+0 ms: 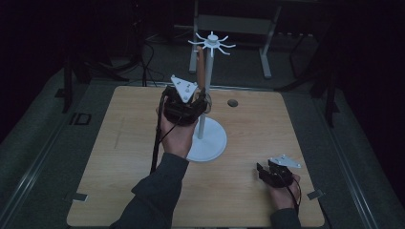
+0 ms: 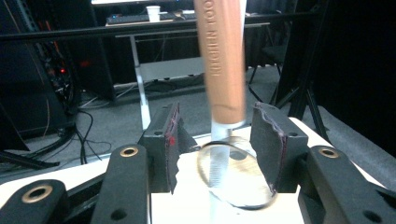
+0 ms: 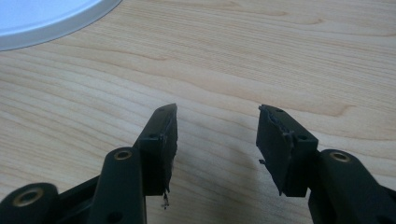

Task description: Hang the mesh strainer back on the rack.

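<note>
left gripper (image 1: 200, 98): raised, jaws apart | right gripper (image 1: 260, 171): low, jaws apart

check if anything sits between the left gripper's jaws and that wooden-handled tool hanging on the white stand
Nothing visible does. The left gripper is open, and the wooden-handled tool hangs in the gap between its pads, with clear space on each side. The white stand is beside it.

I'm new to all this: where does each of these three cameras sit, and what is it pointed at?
High view: above the table, looking forward and down; both forearms, left tool and right tool.
Left gripper view: on the left tool, facing a hanging wooden handle between open jaws.
Right gripper view: on the right tool, facing bare tabletop.
Shared: the white stand appears in all three.
</note>
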{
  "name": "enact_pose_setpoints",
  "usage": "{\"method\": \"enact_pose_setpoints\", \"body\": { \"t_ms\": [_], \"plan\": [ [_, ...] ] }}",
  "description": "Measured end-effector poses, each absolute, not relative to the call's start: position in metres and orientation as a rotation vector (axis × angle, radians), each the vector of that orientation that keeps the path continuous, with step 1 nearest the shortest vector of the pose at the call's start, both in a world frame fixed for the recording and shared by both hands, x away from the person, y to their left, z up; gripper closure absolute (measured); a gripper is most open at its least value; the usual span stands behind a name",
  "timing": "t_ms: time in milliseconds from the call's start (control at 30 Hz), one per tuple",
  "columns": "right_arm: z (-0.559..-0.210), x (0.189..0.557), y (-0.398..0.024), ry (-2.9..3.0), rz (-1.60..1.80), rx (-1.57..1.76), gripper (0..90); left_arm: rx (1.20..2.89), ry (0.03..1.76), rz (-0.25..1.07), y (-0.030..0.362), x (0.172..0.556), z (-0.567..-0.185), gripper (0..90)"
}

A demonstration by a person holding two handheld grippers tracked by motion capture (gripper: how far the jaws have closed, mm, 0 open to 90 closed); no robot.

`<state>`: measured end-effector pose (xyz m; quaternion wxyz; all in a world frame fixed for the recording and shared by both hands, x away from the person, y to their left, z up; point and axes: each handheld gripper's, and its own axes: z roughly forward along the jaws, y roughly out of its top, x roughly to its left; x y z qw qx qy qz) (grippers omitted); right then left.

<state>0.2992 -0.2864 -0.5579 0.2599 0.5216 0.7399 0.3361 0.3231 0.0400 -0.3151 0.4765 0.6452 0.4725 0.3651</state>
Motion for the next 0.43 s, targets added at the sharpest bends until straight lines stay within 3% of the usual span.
{"method": "enact_pose_setpoints", "body": {
  "t_ms": [433],
  "plan": [
    [-0.5591, 0.3008, -0.2902, 1.995, 0.896, 1.432, 47.0, 1.653, 1.145, 0.849, 0.0402, 0.3212, -0.3253, 55.0]
  ]
}}
